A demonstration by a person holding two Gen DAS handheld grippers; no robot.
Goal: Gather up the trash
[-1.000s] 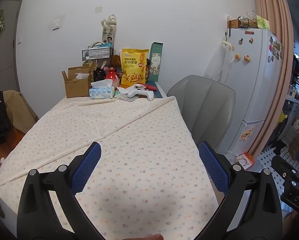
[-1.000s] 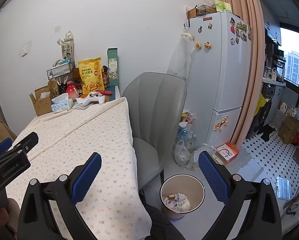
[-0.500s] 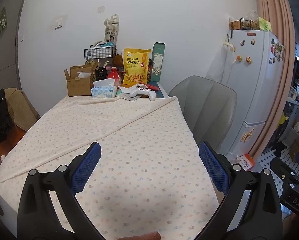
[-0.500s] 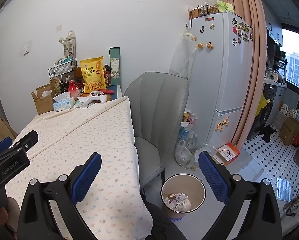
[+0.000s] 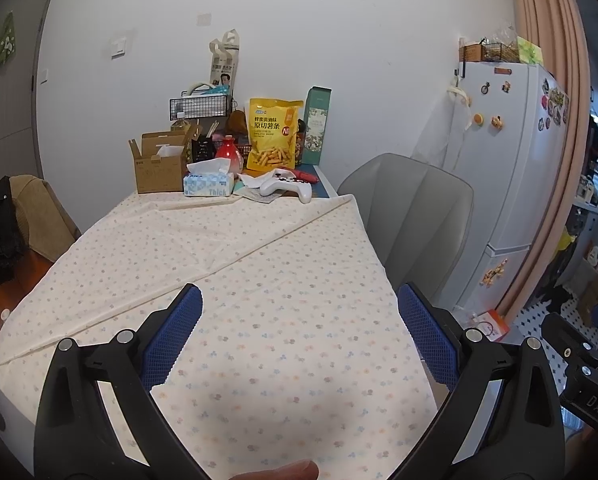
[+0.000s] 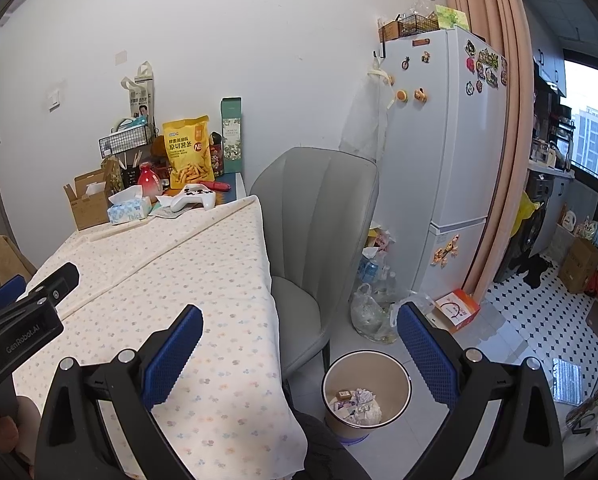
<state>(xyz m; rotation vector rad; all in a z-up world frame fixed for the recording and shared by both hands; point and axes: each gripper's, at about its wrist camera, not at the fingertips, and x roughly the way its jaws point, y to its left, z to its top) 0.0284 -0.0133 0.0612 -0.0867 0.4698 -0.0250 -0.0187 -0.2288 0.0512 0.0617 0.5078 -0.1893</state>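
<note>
The left gripper (image 5: 299, 320) hung over the tablecloth (image 5: 227, 264), jaws spread, holding nothing. The right gripper (image 6: 299, 332), likewise spread and empty, sat past the cloth's right edge. Right of the cloth, the waste bin (image 6: 366, 368) held crumpled trash (image 6: 359, 404).

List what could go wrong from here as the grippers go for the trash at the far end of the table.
1. The crumpled paper lies against the white game controller; the open left gripper might knock or grab the controller instead.
2. The tablecloth lies loose and folded; dragging a finger could pull it and the tissue box on it.
3. The bin sits low beside the grey chair, so a drop from the open right gripper may miss.
</note>
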